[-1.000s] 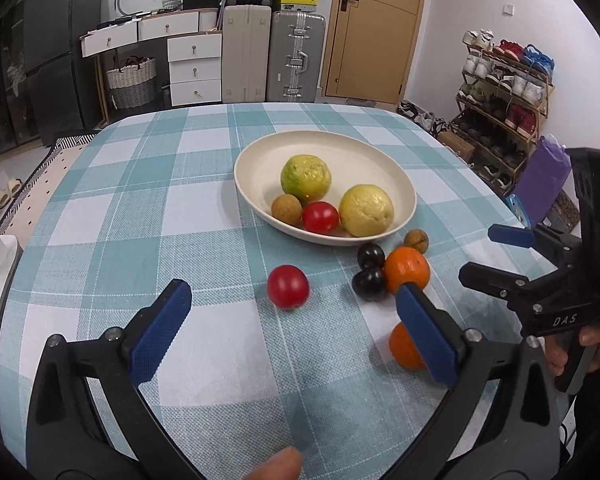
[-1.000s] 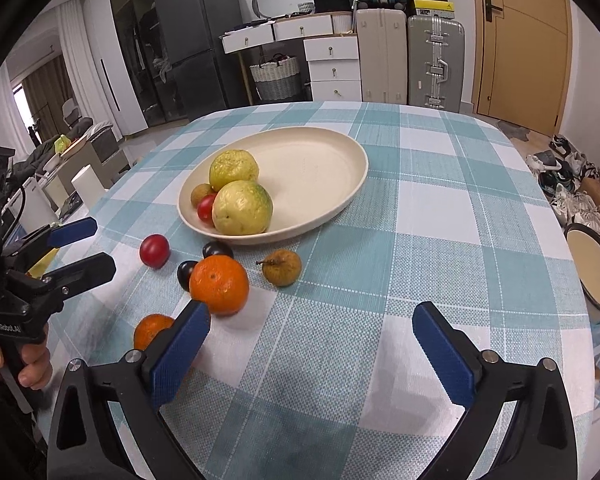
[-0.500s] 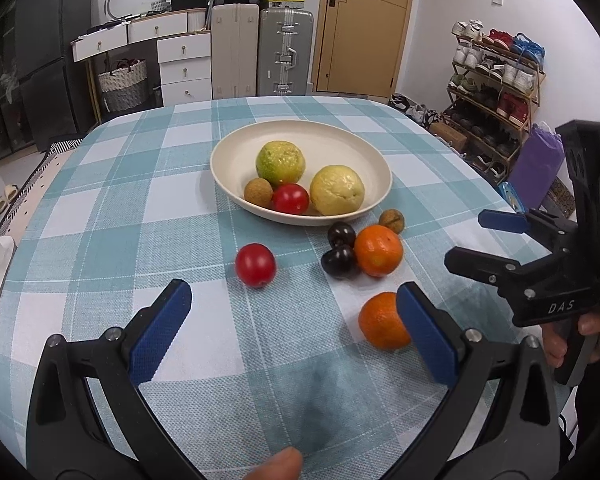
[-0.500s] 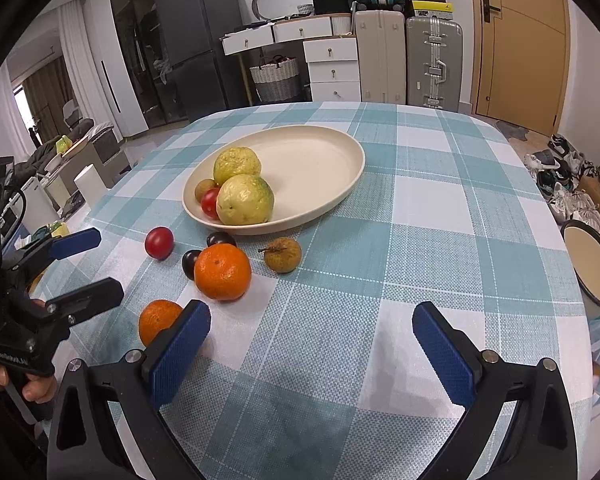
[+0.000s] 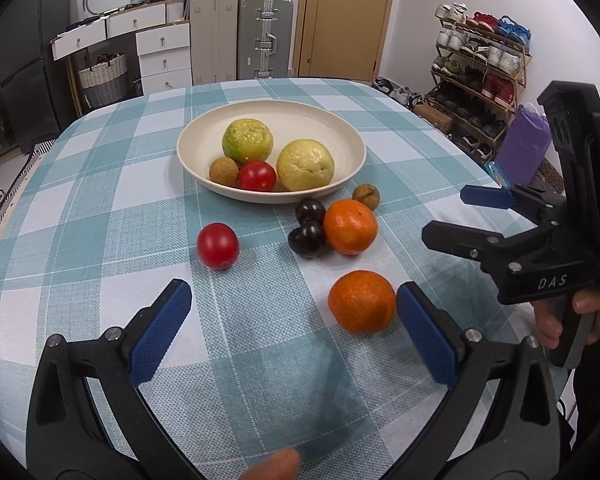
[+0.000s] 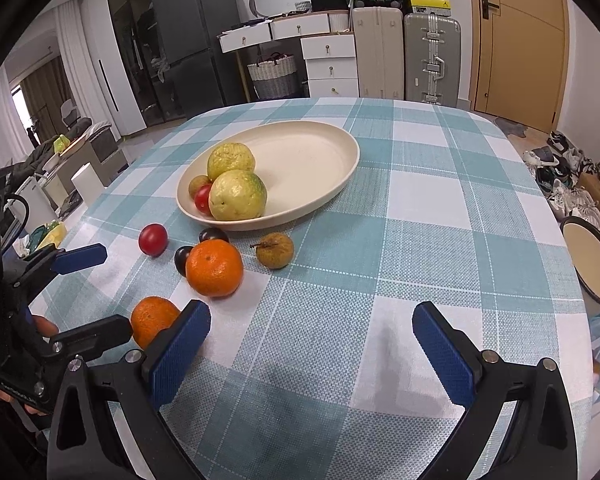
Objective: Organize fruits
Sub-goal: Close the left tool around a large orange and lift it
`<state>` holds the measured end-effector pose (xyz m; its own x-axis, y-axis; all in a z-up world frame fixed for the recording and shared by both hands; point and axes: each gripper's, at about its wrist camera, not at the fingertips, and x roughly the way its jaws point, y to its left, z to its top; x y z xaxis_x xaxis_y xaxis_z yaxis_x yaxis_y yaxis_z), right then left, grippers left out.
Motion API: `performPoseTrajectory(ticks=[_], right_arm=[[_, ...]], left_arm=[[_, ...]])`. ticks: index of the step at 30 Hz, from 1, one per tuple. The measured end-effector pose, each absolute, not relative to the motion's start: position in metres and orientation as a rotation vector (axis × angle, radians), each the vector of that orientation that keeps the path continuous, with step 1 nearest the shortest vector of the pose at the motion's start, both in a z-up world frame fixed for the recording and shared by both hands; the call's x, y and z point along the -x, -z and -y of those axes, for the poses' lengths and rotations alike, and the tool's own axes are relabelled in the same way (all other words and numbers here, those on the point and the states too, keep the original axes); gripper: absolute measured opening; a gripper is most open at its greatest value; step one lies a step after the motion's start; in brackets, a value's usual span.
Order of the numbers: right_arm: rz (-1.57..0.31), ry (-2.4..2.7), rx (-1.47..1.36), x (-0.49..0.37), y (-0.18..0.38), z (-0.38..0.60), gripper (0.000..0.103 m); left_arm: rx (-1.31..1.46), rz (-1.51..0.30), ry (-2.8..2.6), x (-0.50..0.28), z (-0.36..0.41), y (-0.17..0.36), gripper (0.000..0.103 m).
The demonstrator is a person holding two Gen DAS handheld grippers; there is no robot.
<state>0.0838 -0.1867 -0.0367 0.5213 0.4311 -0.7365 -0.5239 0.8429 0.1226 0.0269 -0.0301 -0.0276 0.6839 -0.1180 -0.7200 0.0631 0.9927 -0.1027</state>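
Observation:
A cream oval plate (image 5: pixel 340 132) (image 6: pixel 320 148) holds two yellow-green guavas (image 5: pixel 247 141) (image 5: pixel 305 165), a red tomato (image 5: pixel 257 176) and a small brown fruit (image 5: pixel 223 170). On the checked cloth lie a loose tomato (image 5: pixel 217 245) (image 6: pixel 153 239), two dark plums (image 5: pixel 308 227) (image 6: pixel 213 235), two oranges (image 5: pixel 350 226) (image 5: pixel 361 307) and a brown fruit (image 5: pixel 365 196) (image 6: pixel 275 249). My left gripper (image 5: pixel 294 338) is open and empty; the near orange sits just inside its right finger. My right gripper (image 6: pixel 312 350) is open and empty over bare cloth.
The round table's edge falls away at right, with a shoe rack (image 5: pixel 480 68) beyond. Drawers (image 5: pixel 160 52) and suitcases (image 5: pixel 264 36) stand behind the table. A round stool (image 6: pixel 590 264) is by the right edge. Each gripper shows in the other's view (image 5: pixel 540 248) (image 6: pixel 40 308).
My left gripper has pulled back toward the near edge, so the near orange has come out from behind its right finger. My right gripper has barely shifted.

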Motion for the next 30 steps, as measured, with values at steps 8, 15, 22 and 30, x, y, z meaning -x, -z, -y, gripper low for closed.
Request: performPoseTrajectory(ticks=[8,15,22,30], right_arm=[[-0.851,-0.570,0.120,-0.086,0.039,0.186,0.103],[-0.857,-0.571,0.117,-0.088,0.042,0.185,0.103],[-0.861,-0.571,0.117,-0.088,0.042,0.185,0.103],[-0.866,-0.569,0.119,-0.088,0.044,0.184,0.103]], left_arm=[[0.052,-0.865,0.193,-0.029,0.042,0.037,0.089],[0.008,-0.905,0.238,-0.030,0.055,0.046,0.067],[0.012,-0.901,0.269,-0.030,0.057,0.046,0.052],[0.030,-0.892,0.297,-0.029,0.057,0.045,0.038]])
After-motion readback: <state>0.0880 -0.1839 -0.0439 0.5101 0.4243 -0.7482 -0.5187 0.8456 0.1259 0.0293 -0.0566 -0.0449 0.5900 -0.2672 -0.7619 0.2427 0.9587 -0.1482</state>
